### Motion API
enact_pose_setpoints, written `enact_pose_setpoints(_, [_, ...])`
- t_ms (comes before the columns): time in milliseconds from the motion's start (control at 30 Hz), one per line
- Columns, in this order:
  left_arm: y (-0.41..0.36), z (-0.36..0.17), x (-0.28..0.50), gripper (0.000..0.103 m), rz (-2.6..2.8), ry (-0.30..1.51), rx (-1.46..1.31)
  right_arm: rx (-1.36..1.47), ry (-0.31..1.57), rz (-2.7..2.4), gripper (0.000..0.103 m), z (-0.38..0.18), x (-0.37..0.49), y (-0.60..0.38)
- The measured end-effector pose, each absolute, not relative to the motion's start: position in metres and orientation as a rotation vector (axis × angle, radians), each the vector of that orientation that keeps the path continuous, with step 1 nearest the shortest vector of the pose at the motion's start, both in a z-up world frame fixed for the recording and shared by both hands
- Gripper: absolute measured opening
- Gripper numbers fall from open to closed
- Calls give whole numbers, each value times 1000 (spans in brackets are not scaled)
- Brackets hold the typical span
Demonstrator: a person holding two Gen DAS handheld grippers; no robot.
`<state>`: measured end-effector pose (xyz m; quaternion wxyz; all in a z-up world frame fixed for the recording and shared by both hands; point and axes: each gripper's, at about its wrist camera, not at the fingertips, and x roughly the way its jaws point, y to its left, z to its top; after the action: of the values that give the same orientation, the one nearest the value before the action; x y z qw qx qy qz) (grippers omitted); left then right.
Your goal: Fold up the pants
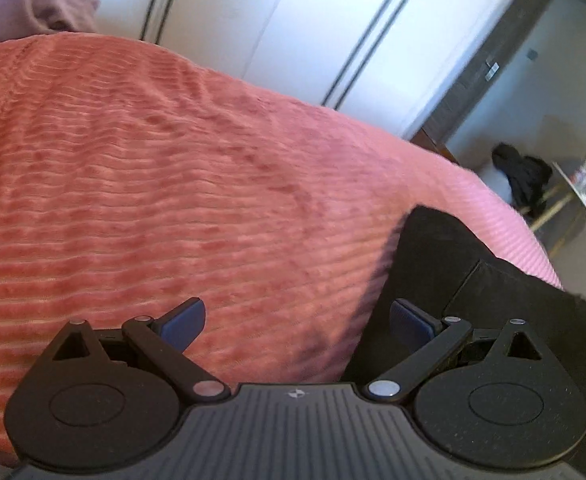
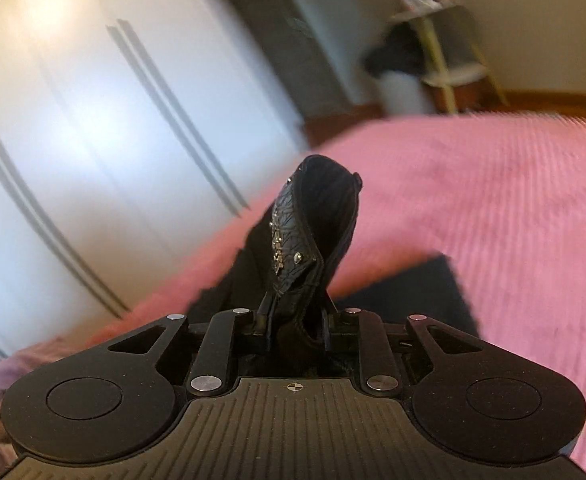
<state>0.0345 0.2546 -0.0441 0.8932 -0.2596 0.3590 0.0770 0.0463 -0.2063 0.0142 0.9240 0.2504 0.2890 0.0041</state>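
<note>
The right gripper [image 2: 295, 320] is clamped on a bunched fold of the black pants [image 2: 317, 216] — studded trim upward, lifted off the pink bedspread [image 2: 493, 200]. The left gripper [image 1: 297, 320] gapes wide, holding nothing, pants [image 1: 445, 272] beside its right finger. Beyond — white wardrobe doors [image 1: 293, 32].
</note>
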Motion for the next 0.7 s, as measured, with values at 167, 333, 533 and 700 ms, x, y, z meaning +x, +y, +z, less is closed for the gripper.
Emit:
enact_pose_setpoints(167, [234,-48,43,99,79,815,-434,388,645,-172,31,-8,38,-206])
enact_pose_setpoints(333, [217,-50,47,99,48,847,-332,372,616,-85,33,-4,37,-181])
enact_pose_setpoints(533, [214,-52,48,99,22,873,-315,268,664,26,30,-12,60,-133])
enact_pose_setpoints(700, [214,-52,49,99,23,881,-313,205,768,-3,22,-40,64,-129])
